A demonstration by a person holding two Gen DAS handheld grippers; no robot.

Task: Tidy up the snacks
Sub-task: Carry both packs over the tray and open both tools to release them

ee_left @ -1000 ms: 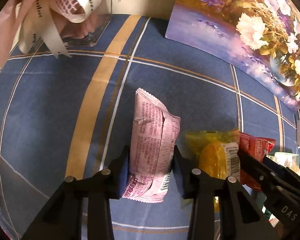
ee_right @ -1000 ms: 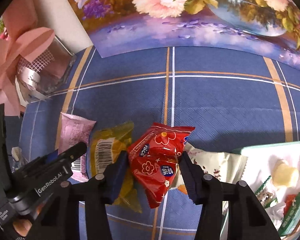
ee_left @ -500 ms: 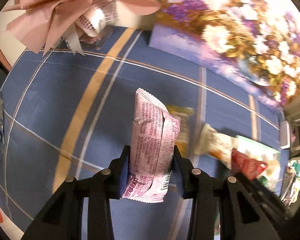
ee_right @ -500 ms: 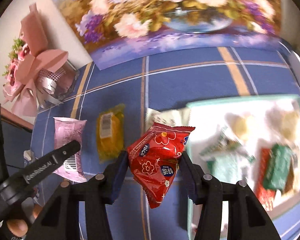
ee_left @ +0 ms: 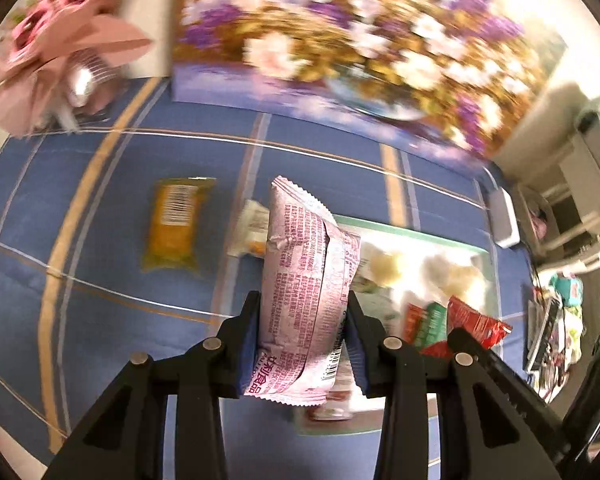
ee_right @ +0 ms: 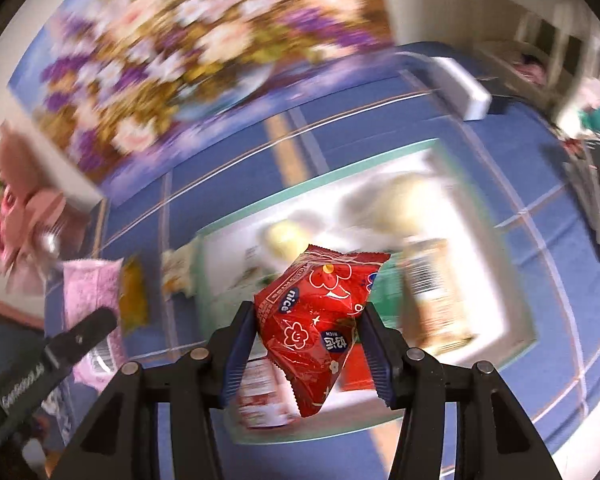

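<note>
My left gripper is shut on a pink snack packet and holds it in the air near the left edge of a white tray with a green rim. My right gripper is shut on a red snack packet and holds it above the same tray, which has several snacks in it. A yellow snack packet and a pale packet lie on the blue cloth left of the tray. The right gripper with the red packet also shows in the left wrist view.
A blue checked cloth covers the table. A flower painting leans at the back. A pink ribboned gift box stands at the back left. A white box and clutter lie beyond the tray on the right.
Both grippers have lifted and moved right with their packets, from over the cloth to the tray. The yellow and pale packets stay on the cloth.
</note>
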